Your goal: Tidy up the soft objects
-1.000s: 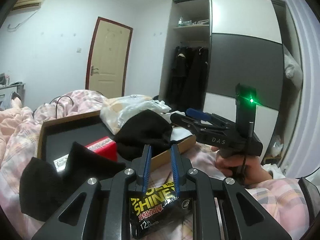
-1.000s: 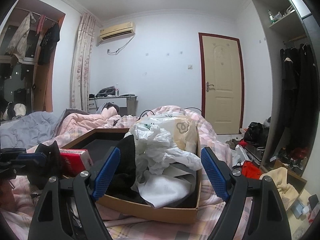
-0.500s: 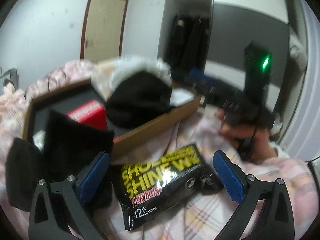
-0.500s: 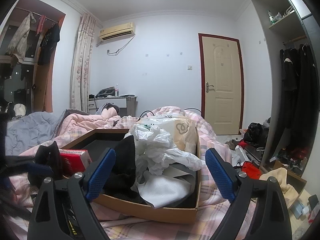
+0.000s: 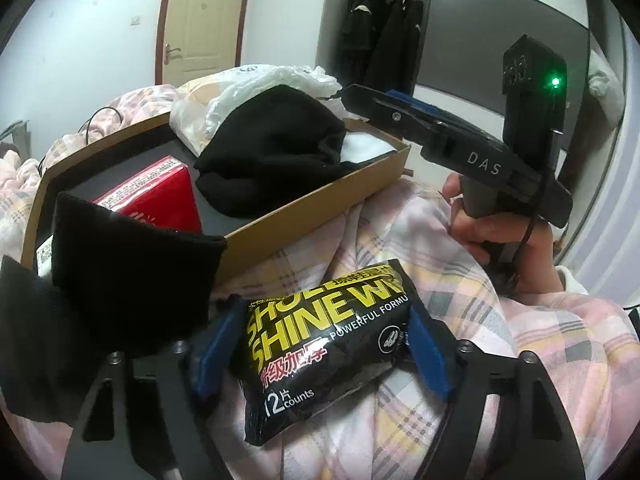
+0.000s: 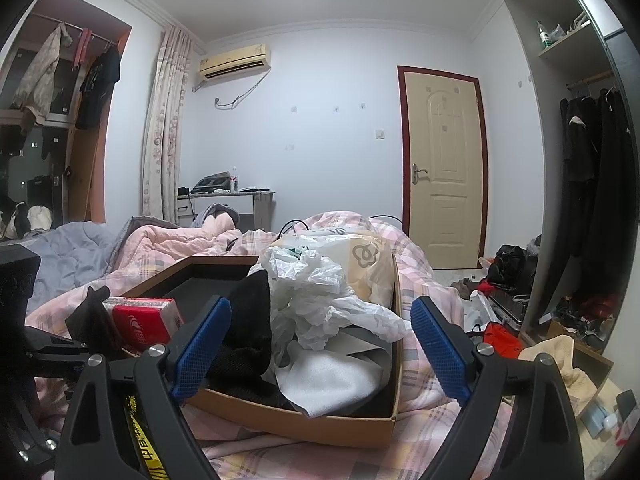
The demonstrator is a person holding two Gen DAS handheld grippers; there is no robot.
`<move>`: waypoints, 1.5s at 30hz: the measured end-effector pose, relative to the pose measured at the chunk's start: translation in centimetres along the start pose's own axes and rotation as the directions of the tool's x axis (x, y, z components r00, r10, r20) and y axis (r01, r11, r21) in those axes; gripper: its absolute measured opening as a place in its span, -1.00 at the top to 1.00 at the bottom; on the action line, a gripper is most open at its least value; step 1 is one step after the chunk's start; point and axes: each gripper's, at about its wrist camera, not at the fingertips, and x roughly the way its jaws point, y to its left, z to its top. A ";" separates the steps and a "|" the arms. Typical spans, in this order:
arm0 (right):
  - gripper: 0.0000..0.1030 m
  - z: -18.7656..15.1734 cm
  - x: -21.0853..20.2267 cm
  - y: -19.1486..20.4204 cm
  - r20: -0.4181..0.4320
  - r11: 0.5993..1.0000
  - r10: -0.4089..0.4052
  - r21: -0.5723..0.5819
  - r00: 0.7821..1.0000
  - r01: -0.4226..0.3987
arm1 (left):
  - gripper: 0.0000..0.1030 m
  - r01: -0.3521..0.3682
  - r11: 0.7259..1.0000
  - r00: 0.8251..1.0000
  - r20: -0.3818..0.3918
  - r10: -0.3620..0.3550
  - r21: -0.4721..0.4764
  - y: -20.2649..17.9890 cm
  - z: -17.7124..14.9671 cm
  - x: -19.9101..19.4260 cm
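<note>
A black and yellow shoe-shine wipes pack (image 5: 324, 344) lies on the pink plaid bedding. My left gripper (image 5: 320, 356) is open with its blue pads on either side of the pack, not closed on it. A cardboard box (image 5: 316, 196) holds a black knit hat (image 5: 276, 152), a red pack (image 5: 156, 196) and white plastic bags (image 5: 256, 88). A black cloth (image 5: 120, 264) hangs over the box's near corner. My right gripper (image 6: 320, 352) is open and empty, held before the box (image 6: 304, 424); it also shows in the left wrist view (image 5: 460, 136).
Rumpled pink quilts (image 6: 188, 240) cover the bed behind the box. A door (image 6: 444, 168) is at the far wall. An open wardrobe (image 6: 592, 160) with dark clothes stands at the right, with clutter on the floor (image 6: 516, 280) below it.
My left gripper opened from nearly shut, moved down and forward, and now straddles the wipes pack. My right gripper opened slightly wider and barely moved.
</note>
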 end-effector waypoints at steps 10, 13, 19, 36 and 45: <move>-0.77 -0.1 0.0 -0.1 0.003 1.000 0.000 0.003 1.000 0.000 | -0.21 -0.011 1.000 0.996 0.087 0.010 0.010 -0.4 0.0 -1.9; -0.77 -0.1 0.0 -0.2 0.005 1.000 0.000 0.005 1.000 0.000 | -0.20 0.024 1.000 0.993 0.120 -0.022 -0.012 0.1 0.0 -2.5; -0.77 -0.1 0.0 -0.2 0.005 1.000 0.001 0.006 1.000 -0.001 | -0.19 0.072 0.997 0.968 0.238 -0.073 0.013 -0.3 -0.2 -4.7; -0.77 -0.1 -0.3 -1.1 0.005 0.997 -0.021 0.073 1.000 0.020 | -0.19 -0.146 0.984 0.900 0.400 0.176 -0.106 1.2 2.1 -6.1; -0.77 0.0 -0.2 -0.5 0.009 0.999 -0.029 0.034 1.000 0.029 | -0.22 -0.231 0.933 0.857 0.396 0.329 -0.275 4.9 3.0 -5.4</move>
